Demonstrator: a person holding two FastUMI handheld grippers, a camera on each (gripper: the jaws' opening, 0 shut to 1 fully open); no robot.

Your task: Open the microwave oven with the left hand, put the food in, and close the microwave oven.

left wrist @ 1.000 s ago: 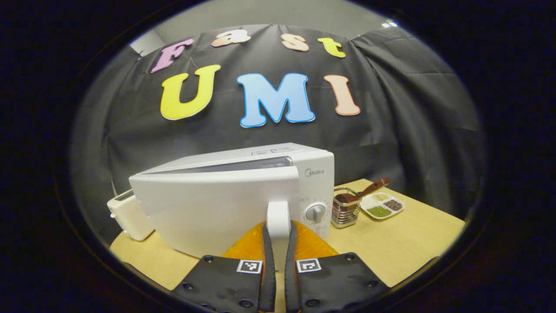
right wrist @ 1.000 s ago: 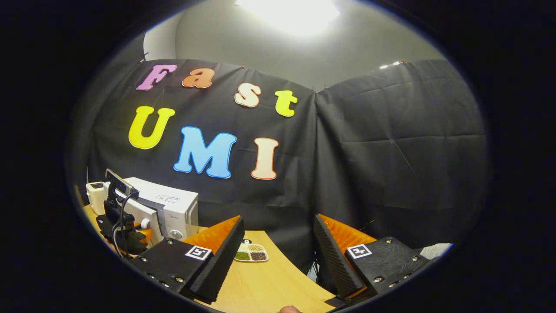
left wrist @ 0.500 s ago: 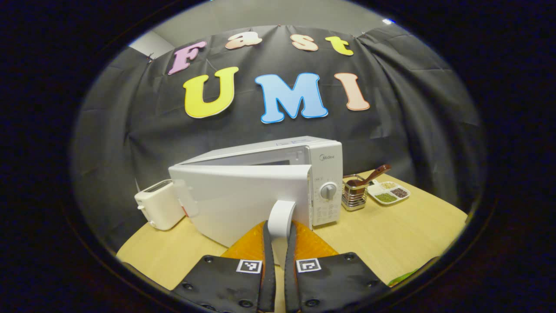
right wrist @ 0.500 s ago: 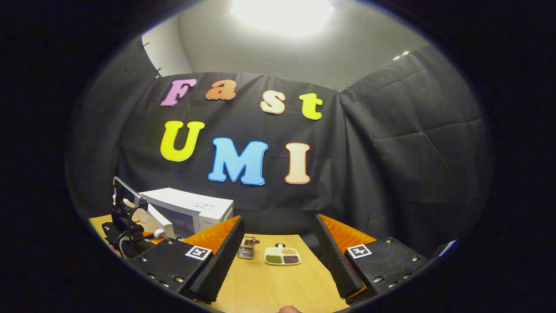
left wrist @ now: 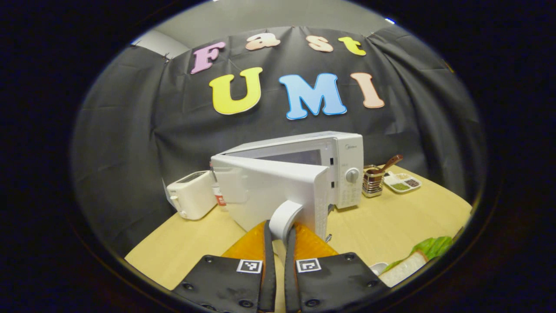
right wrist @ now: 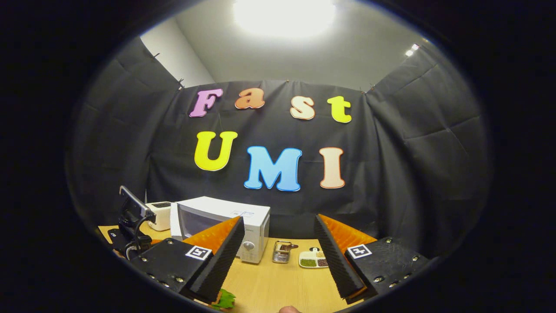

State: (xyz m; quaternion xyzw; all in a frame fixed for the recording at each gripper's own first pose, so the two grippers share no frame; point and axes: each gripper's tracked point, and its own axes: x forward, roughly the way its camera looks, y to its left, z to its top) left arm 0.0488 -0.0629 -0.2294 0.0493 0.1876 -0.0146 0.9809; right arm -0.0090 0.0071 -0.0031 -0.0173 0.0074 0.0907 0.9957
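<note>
A white microwave oven (left wrist: 343, 165) stands at the back of the wooden table (left wrist: 391, 226), its door (left wrist: 269, 195) swung well out toward me. My left gripper (left wrist: 278, 230) is shut on the door's white handle (left wrist: 284, 217). At the lower right edge of the left gripper view lies the food, a sandwich with green lettuce (left wrist: 417, 258). In the right gripper view my right gripper (right wrist: 278, 252) stands open and empty above the table, with the microwave (right wrist: 256, 226) beyond its left finger and a bit of lettuce (right wrist: 225, 300) below. The left gripper's body (right wrist: 132, 230) shows at far left.
A white toaster (left wrist: 191, 200) sits left of the microwave. To the oven's right stand a wire holder with a brown spoon (left wrist: 373, 180) and a white divided dish of grains (left wrist: 402, 182). Bare tabletop lies in front of the oven.
The microwave door has swung farther open with my left gripper pulling its handle back. The right gripper has turned left, bringing the microwave toward its centre.
</note>
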